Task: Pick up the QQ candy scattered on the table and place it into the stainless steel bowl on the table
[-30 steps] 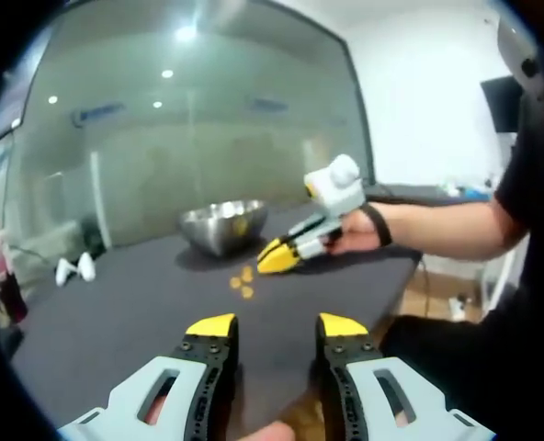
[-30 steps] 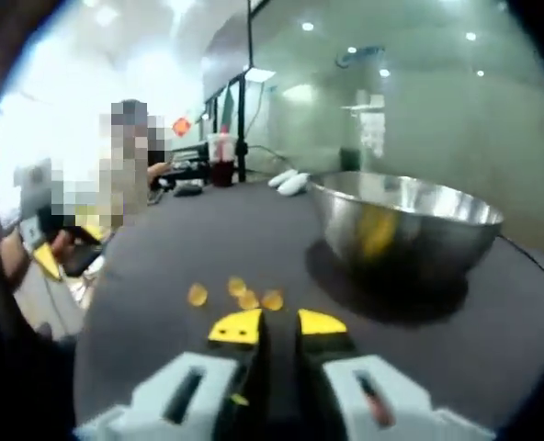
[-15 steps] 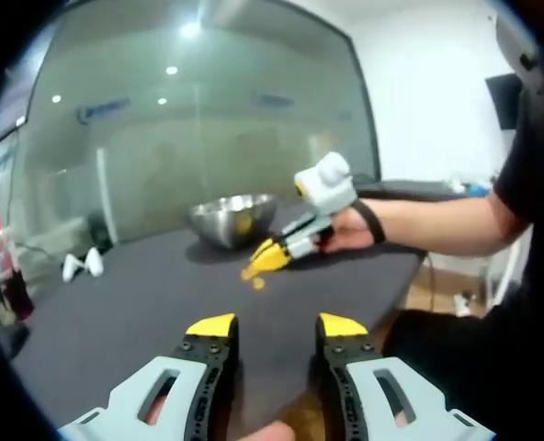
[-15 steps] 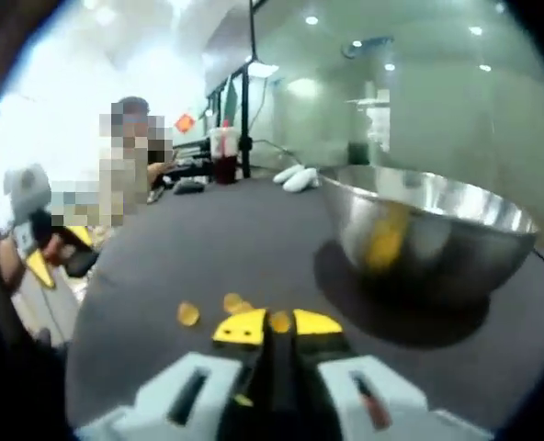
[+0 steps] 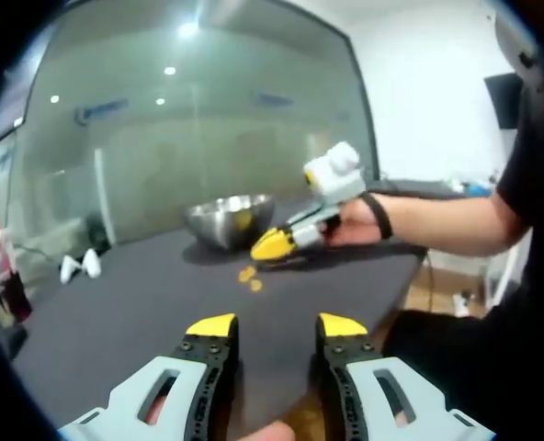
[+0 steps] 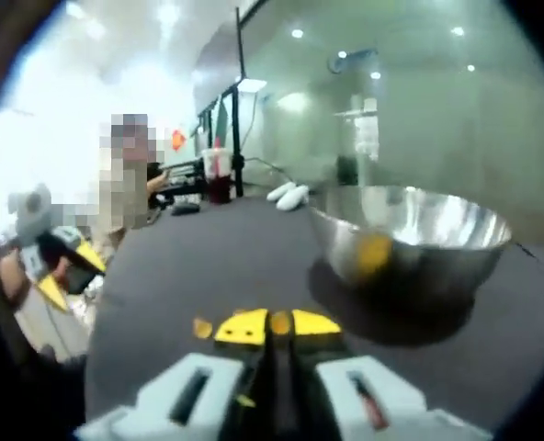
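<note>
My right tongs (image 6: 278, 323) are pinched almost together, their yellow tips clamped on one piece of QQ candy (image 6: 279, 322), a small orange-yellow disc that sits right between the tips. In the right gripper view they hang a little above the dark worktop (image 6: 198, 257), with the stainless steel bowl (image 6: 410, 234) ahead and to the right, resting on the worktop with its shadow under it. A yellow patch shows on the bowl's near wall; I cannot tell whether it is candy inside or a reflection. One loose candy (image 6: 202, 327) lies on the worktop just left of my right tips.

In the left gripper view my left tongs (image 5: 277, 325) stand well apart, a wide gap between the yellow tips, gripping nothing and held over the near edge of the worktop (image 5: 116, 303). Farther off there I see my right tongs (image 5: 274, 244) with my hand (image 5: 355, 225) behind them, tips drawn together and pointing down and to the left. Just below them a few loose candies (image 5: 249, 277) lie on the worktop, and the bowl (image 5: 230, 219) stands just beyond.

At the far left of the worktop are two small white objects (image 5: 76, 267) and a drink cup (image 6: 219, 172).
</note>
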Demonstrator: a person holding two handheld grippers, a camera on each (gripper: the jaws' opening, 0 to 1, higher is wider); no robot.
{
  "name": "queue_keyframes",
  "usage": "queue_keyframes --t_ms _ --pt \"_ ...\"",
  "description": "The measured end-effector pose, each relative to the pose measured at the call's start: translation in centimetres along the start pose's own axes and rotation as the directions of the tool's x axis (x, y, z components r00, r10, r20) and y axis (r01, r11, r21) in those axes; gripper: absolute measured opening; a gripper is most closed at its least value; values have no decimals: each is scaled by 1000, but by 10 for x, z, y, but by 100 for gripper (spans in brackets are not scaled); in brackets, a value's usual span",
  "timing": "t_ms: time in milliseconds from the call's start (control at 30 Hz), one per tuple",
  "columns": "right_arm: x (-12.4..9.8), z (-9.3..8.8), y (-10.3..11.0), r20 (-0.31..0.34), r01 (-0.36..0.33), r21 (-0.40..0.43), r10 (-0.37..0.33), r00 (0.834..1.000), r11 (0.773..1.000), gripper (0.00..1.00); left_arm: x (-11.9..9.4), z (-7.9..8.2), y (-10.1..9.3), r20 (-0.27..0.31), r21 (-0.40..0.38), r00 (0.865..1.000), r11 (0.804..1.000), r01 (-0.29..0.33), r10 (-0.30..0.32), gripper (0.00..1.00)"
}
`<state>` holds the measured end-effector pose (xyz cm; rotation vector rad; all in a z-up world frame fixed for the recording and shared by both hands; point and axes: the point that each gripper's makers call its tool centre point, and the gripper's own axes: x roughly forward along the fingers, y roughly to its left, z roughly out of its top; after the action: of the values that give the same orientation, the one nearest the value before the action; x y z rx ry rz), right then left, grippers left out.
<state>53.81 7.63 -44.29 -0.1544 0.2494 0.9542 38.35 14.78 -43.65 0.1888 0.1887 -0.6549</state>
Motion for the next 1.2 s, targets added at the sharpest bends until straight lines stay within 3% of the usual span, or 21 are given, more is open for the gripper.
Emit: queue_keyframes --t_ms 167,267,367,500,600,767,867,967,1200 --pt "-13 24 -17 61 67 0 -67 996 998 9 4 1 -3 5 2 1000 1000 11 -11 35" --pt "-23 35 -23 74 170 -96 -164 984 981 9 7 2 -5 9 0 1000 1000 18 -18 35" --pt "-25 47 -32 109 210 -106 -199 974 972 10 9 -1 -7 5 -3 1000 1000 23 -23 35" --pt "-34 77 -47 212 279 -74 -258 943 958 9 9 1 -8 7 -1 1000 1000 30 -30 35" --pt "-34 90 -67 238 348 -84 -321 917 934 9 8 1 -6 9 -3 1000 1000 24 -24 35" --pt "-18 98 -86 234 387 -86 -359 904 918 10 7 1 -6 8 -4 1000 1000 21 -21 35" --pt "-12 99 -86 241 348 -37 -329 913 937 15 4 2 -6 7 4 1000 1000 22 -22 35" --pt "-11 100 -87 240 350 -40 -331 913 936 21 1 2 -2 13 0 1000 1000 12 -12 35" --pt "-18 98 -87 235 344 -28 -328 915 939 18 1 1 -3 11 -2 1000 1000 8 -8 35"
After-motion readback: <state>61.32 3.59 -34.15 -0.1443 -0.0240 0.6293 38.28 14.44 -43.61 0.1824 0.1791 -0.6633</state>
